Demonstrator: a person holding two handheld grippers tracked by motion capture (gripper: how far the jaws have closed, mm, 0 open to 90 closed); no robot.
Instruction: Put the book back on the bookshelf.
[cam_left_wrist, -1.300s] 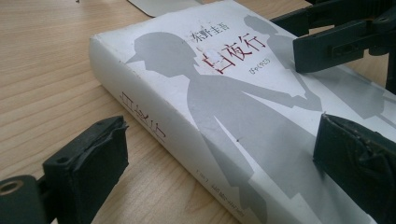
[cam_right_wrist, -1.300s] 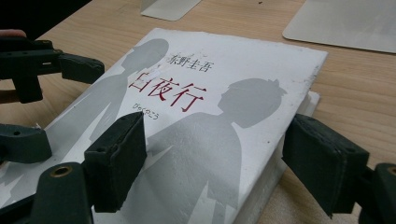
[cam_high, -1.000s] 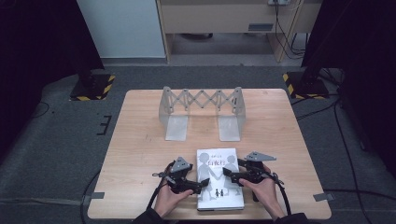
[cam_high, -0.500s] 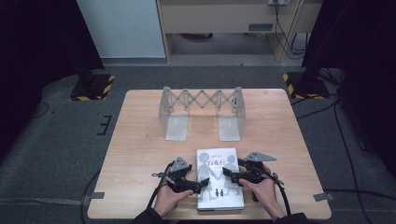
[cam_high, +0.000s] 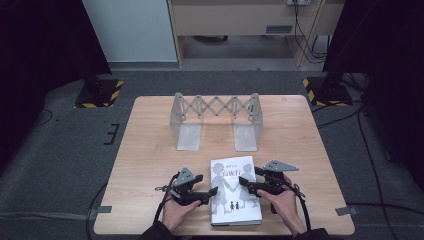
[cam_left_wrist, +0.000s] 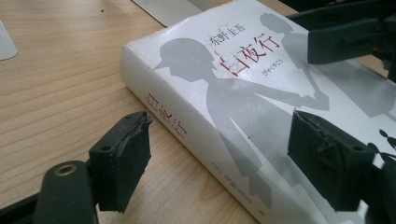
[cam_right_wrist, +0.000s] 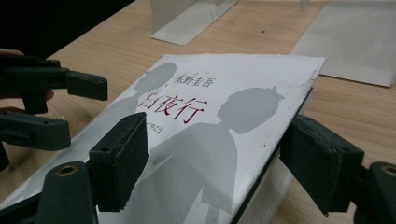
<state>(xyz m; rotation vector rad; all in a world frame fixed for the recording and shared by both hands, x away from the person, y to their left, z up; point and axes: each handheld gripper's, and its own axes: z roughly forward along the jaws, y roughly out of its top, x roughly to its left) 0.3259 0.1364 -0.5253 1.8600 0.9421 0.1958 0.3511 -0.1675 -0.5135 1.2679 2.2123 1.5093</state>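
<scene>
Two tongs, left just closing partway and right apart, are flanking the unclamped book lying near the surface's front edge, needing both to pinch before lifting.

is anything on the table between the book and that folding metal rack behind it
Nothing visible. The book lies flat near the front edge, and only bare wood separates it from the rack. Both grippers flank the book's sides, not its far end.

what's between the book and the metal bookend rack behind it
Nothing: bare wooden table separates the book from the expanding rack, seen in the high view.
</scene>
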